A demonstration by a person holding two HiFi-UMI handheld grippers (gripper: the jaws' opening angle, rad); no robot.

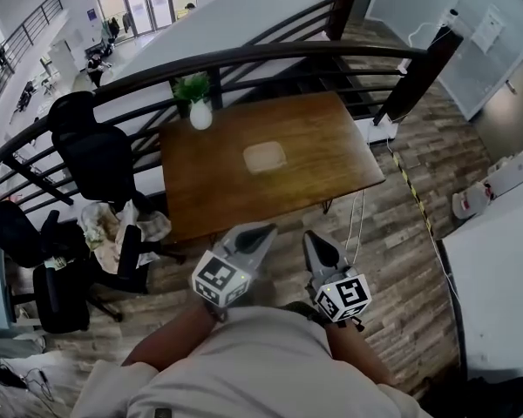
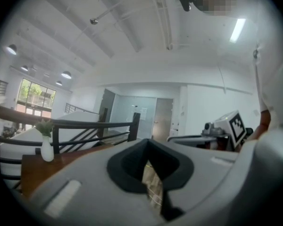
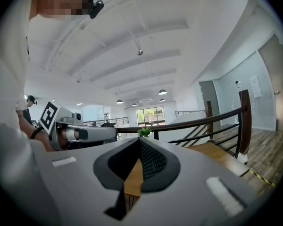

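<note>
Both grippers hang close to the person's body, short of the near edge of a brown wooden table. My left gripper is shut with nothing in it, its grey jaws meeting at the tip. My right gripper is beside it, also shut and empty. A shallow clear container lies in the middle of the table, well ahead of both grippers. At the table's far left corner stands a white vase with a green plant, which also shows in the left gripper view.
A dark metal railing curves behind the table. Black office chairs and a chair heaped with cloth stand to the left. A cable hangs at the table's right, over plank floor. White furniture fills the right.
</note>
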